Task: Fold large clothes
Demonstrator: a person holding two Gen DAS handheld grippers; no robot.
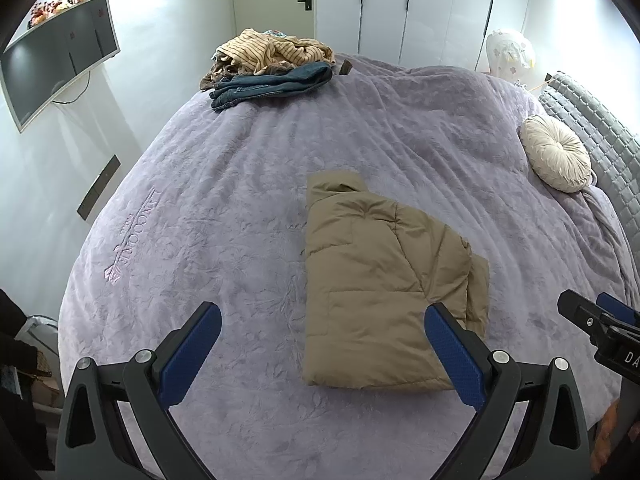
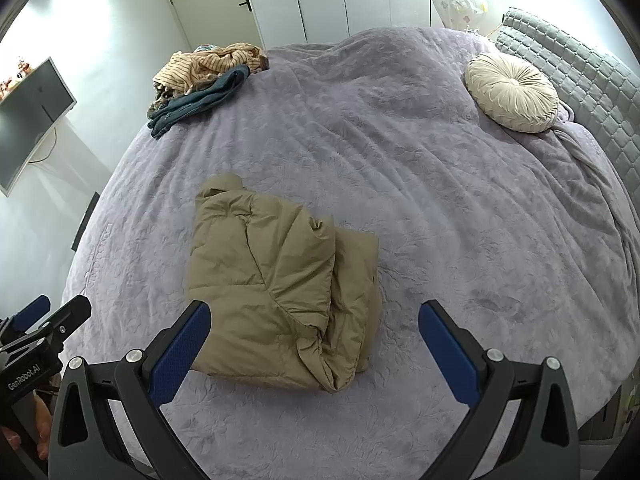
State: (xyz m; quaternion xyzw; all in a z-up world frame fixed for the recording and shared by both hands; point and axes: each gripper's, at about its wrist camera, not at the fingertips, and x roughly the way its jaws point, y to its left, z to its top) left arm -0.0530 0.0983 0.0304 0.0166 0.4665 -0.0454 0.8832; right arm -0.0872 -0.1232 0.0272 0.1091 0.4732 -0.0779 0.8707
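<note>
The tan jacket [image 1: 384, 280] lies folded mid-bed [image 1: 240, 200], so the left tool [image 1: 322, 344] and right tool [image 2: 314, 340] both hover above it spread wide, empty, apparently finished with it.

Right gripper [image 1: 600, 320] half cut off at the left-wrist frame's edge, jaws unreadable. Striped garment [image 2: 208, 65] buries whatever's beneath it. Shelf ornaments [image 1: 56, 4] above the television [image 1: 60, 60]: too small.
</note>
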